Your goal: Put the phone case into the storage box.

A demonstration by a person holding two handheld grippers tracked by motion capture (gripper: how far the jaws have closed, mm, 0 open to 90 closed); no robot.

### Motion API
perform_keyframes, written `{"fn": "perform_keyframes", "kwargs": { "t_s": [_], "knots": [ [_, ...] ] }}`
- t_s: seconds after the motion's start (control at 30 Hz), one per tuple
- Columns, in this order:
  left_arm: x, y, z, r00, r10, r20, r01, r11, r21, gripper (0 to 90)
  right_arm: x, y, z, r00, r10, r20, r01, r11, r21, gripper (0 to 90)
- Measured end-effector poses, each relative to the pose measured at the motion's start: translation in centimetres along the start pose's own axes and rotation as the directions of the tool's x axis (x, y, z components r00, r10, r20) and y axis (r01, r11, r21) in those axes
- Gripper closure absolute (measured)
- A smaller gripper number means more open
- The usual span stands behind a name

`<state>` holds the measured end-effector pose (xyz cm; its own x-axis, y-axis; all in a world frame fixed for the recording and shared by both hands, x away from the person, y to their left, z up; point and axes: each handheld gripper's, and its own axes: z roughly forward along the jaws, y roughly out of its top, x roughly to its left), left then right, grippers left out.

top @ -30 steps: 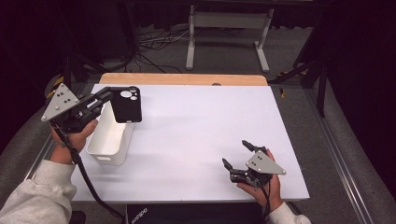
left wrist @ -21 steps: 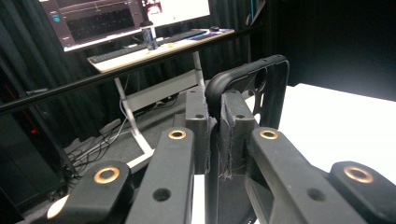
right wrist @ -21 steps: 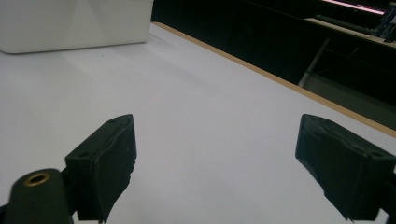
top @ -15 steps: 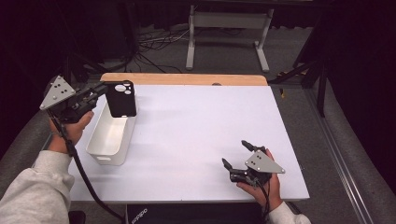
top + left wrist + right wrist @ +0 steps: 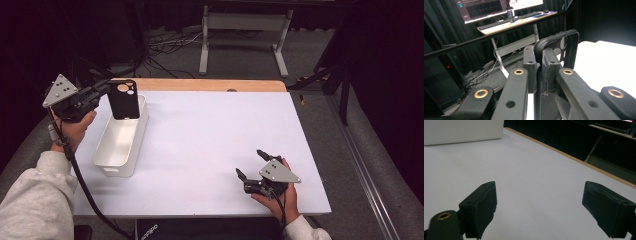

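White tabletop is spread across the near ground, edged at the far side by a bare wooden strip. Nearest, at the front right, the right gripper is held low over the surface with its jaws parted wide — nothing is gripped between them. Farther back on the left, a white rectangular bin is set along the table's edge. Above its far end a black phone case is held upright, clamped tight by the left gripper. Beyond the table, grey carpet, loose cables and a metal desk stand are seen against black curtains.
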<state>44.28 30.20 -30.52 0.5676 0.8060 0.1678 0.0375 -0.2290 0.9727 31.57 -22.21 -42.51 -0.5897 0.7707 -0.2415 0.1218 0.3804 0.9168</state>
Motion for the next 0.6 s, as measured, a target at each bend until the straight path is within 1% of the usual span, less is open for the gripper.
{"fn": "perform_keyframes", "kwargs": {
  "t_s": [0.03,0.07,0.1,0.13,0.2,0.27,0.4,0.47,0.5,0.53,0.6],
  "knots": [
    [0.0,0.0,0.0,1.0000,0.000,0.000,0.000,1.0000,0.000,83.6,0.0,0.0,0.1,1.0000,0.002,0.000,-0.002,1.0000,0.001,13.0],
    [0.5,-0.2,0.4,1.0000,0.005,0.002,-0.005,1.0000,-0.001,83.6,0.0,0.0,0.1,1.0000,0.002,0.000,-0.002,1.0000,0.003,13.0],
    [0.5,-0.2,0.4,1.0000,0.005,0.002,-0.005,1.0000,-0.001,83.6,0.0,0.0,0.2,1.0000,0.003,0.001,-0.003,1.0000,0.006,13.0],
    [0.8,-0.3,0.6,1.0000,0.003,0.006,-0.003,1.0000,-0.004,83.6,-0.1,0.0,0.2,1.0000,0.004,0.002,-0.004,1.0000,0.008,13.0],
    [1.4,-0.7,1.0,0.9997,0.017,0.016,-0.017,0.9999,-0.004,83.6,-0.1,0.0,0.3,1.0000,0.006,0.001,-0.006,1.0000,0.007,13.0],
    [2.1,-1.1,1.3,0.9994,0.005,0.033,-0.004,0.9998,-0.017,83.6,-0.1,0.1,0.3,1.0000,0.003,0.009,-0.003,0.9999,0.010,13.0],
    [3.0,-2.2,2.4,0.9994,-0.008,0.033,0.008,0.9997,-0.021,83.6,-0.4,-0.1,0.4,0.9998,0.010,0.019,-0.010,0.9998,0.019,13.0],
    [3.2,-2.3,2.6,0.9994,-0.012,0.033,0.013,0.9997,-0.022,83.6,-0.5,-0.2,0.5,0.9996,0.014,0.023,-0.014,0.9996,0.024,13.0],
    [3.4,-2.7,3.0,0.9994,-0.014,0.033,0.014,0.9997,-0.020,83.6,-0.5,-0.2,0.5,0.9996,0.014,0.023,-0.014,0.9996,0.024,13.0],
    [3.6,-3.0,3.4,0.9994,-0.021,0.027,0.022,0.9996,-0.019,83.6,-0.6,-0.3,0.6,0.9991,0.035,0.022,-0.036,0.9990,0.027,13.0],
    [3.8,-3.4,4.0,0.9995,-0.020,0.024,0.020,0.9998,-0.009,83.6,-0.8,-0.4,0.6,0.9990,0.031,0.031,-0.032,0.9989,0.034,13.0]
  ]
}}
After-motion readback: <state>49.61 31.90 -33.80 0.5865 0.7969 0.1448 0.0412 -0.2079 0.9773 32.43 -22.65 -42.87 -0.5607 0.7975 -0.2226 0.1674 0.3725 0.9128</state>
